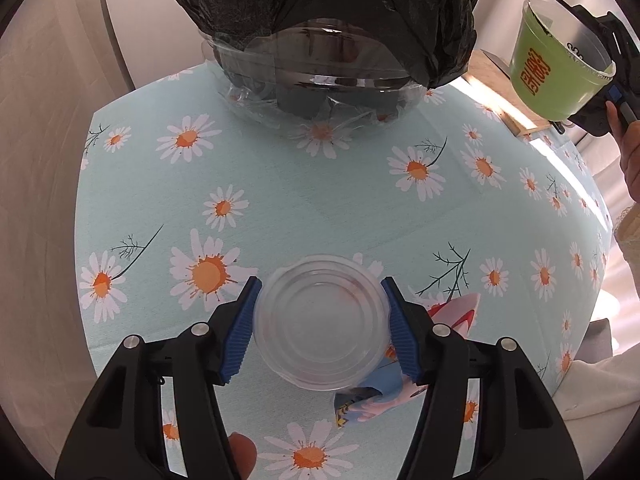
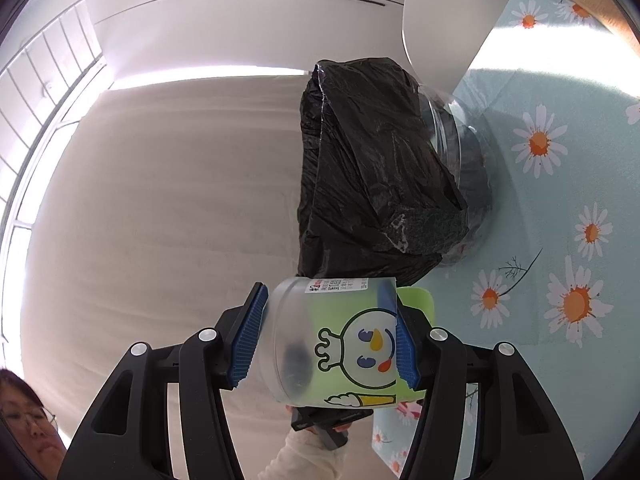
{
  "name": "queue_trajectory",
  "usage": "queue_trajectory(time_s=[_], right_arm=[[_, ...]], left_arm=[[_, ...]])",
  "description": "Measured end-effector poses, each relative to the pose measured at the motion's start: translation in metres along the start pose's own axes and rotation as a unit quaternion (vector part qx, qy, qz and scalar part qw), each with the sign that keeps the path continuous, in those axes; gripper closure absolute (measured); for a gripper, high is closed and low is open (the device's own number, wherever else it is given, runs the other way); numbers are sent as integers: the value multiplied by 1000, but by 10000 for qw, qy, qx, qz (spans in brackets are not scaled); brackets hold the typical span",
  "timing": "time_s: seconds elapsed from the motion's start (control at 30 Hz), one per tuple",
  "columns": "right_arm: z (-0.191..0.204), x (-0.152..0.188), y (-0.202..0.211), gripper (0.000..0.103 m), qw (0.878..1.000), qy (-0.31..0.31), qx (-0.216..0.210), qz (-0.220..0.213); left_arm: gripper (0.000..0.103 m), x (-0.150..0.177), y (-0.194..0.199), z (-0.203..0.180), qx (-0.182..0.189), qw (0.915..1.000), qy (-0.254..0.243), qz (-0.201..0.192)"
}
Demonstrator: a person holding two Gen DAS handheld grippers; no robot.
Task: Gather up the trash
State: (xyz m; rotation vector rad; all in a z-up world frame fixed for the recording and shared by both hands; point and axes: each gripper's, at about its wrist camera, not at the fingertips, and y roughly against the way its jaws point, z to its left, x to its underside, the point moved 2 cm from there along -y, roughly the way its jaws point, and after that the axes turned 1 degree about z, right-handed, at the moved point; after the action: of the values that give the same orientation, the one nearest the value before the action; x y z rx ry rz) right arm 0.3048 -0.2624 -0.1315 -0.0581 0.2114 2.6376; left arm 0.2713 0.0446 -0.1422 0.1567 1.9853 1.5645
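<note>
My left gripper [image 1: 320, 320] is shut on a clear round plastic container [image 1: 322, 322], held above the daisy-print tablecloth [image 1: 320, 200]. A clear bin lined with a black trash bag [image 1: 320, 20] stands at the table's far edge, ahead of it. My right gripper [image 2: 328, 340] is shut on a green cup with a frosted lid and a cartoon face [image 2: 340, 344], held in the air beside the bag [image 2: 372, 176]. The cup [image 1: 560, 64] and the right gripper [image 1: 600, 52] also show at the upper right of the left wrist view.
A colourful wrapper [image 1: 384, 396] lies on the cloth under the left gripper. A wooden board [image 1: 504, 92] sits at the table's far right. A beige curtain [image 2: 160, 200] hangs behind the table. A person's face [image 2: 28, 420] shows at lower left.
</note>
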Motion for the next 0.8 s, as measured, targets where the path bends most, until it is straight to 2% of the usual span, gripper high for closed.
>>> queue_trajectory(time_s=[0.17,0.43,0.63,0.8], right_arm=[[10,2,1,50,9999,136,62,35],[28,8,-1,50,9990,291,281,165],[53,2,0,50,9981,516,266,195],[78,-8,-1,50,9968,758,189,181]], left_arm=[[42,3,5,8,104,9999,-41,-9],[42,-1,32,14,256,9990,-87,-355],[42,-19,70,12,205,9960,-236,-841],[42,-38,109,12,201,9893,-349,-1405]])
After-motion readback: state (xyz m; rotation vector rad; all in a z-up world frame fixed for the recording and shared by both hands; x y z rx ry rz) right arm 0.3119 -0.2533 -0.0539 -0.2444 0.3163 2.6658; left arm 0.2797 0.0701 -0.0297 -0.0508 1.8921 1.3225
